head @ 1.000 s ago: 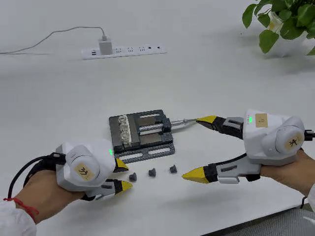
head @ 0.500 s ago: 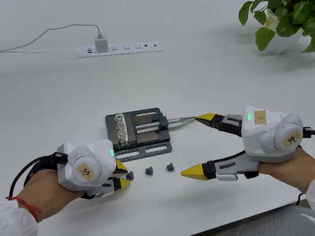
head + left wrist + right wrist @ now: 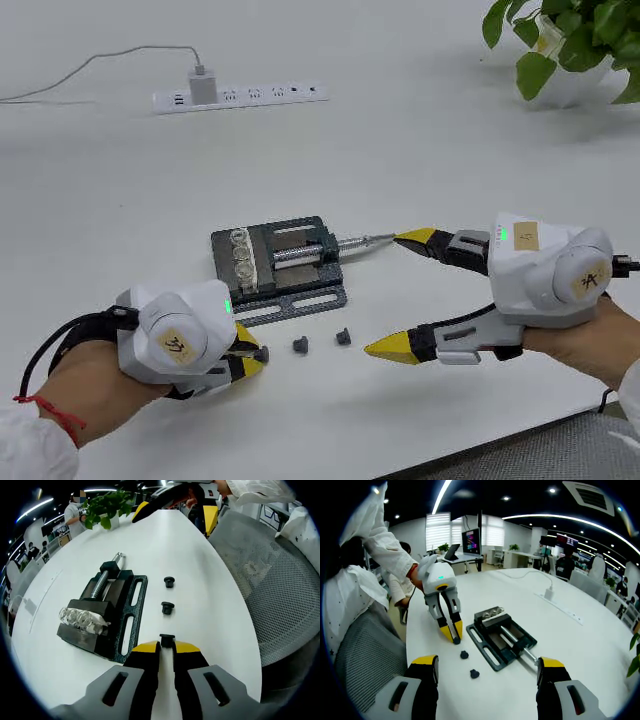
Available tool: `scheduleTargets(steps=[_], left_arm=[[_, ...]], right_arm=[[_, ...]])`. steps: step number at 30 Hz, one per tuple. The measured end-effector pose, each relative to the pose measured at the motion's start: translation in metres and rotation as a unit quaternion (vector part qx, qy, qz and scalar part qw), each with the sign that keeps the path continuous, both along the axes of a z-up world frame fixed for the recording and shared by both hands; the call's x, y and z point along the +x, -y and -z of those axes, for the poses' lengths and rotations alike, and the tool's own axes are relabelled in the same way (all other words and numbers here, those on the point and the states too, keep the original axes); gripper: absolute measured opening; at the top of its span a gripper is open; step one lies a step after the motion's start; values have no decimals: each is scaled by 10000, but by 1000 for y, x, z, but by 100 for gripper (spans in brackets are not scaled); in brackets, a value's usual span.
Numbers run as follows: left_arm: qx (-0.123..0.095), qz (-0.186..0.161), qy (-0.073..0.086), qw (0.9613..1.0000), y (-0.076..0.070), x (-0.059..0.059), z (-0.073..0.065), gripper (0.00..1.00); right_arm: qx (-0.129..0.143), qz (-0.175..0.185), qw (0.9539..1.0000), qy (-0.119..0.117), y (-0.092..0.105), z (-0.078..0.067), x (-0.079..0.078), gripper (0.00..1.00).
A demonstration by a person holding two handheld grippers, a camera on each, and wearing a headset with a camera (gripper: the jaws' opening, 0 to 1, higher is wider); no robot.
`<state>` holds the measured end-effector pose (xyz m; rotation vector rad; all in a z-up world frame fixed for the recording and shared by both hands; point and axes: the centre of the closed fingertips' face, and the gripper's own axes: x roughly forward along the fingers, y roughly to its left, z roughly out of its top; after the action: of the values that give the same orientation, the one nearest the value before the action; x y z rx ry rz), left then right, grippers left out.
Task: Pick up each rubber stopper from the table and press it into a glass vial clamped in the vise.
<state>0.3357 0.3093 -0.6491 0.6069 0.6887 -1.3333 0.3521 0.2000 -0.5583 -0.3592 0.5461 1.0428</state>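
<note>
My left gripper (image 3: 252, 356) rests low at the table's front left, shut on a small dark rubber stopper (image 3: 262, 353). In the left gripper view that stopper (image 3: 167, 640) is pinched between the yellow tips. Two more stoppers (image 3: 300, 346) (image 3: 343, 337) lie on the table to its right, in front of the black vise (image 3: 300, 303). The vise clamps a row of glass vials (image 3: 243, 256) at its left end. My right gripper (image 3: 398, 294) stands wide open to the right of the vise, one tip near the screw handle (image 3: 362, 241).
A white power strip (image 3: 240, 95) with a plugged charger lies at the back. A potted plant (image 3: 570, 45) stands at the back right. The table's front edge (image 3: 520, 425) runs close below the right hand.
My left gripper moved forward onto the nearest stopper and shut on it. The right gripper stayed open, nearly still. The camera shifted slightly.
</note>
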Motion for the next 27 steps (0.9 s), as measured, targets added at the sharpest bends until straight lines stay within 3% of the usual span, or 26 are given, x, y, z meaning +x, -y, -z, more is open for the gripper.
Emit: scheduleTargets(steps=[17, 21, 27], left_arm=[[-39, -66, 48, 10000, 0, 0, 0, 5], [-140, -112, 28, 9998, 0, -1, -4, 5], [-565, -304, 7, 9979, 4, -1, -26, 5]], right_arm=[[2, -10, 10000, -16, 0, 0, -1, 79], [-5, -31, 10000, -5, -1, -1, -2, 79], [6, -75, 10000, 23, -3, -5, -2, 79]])
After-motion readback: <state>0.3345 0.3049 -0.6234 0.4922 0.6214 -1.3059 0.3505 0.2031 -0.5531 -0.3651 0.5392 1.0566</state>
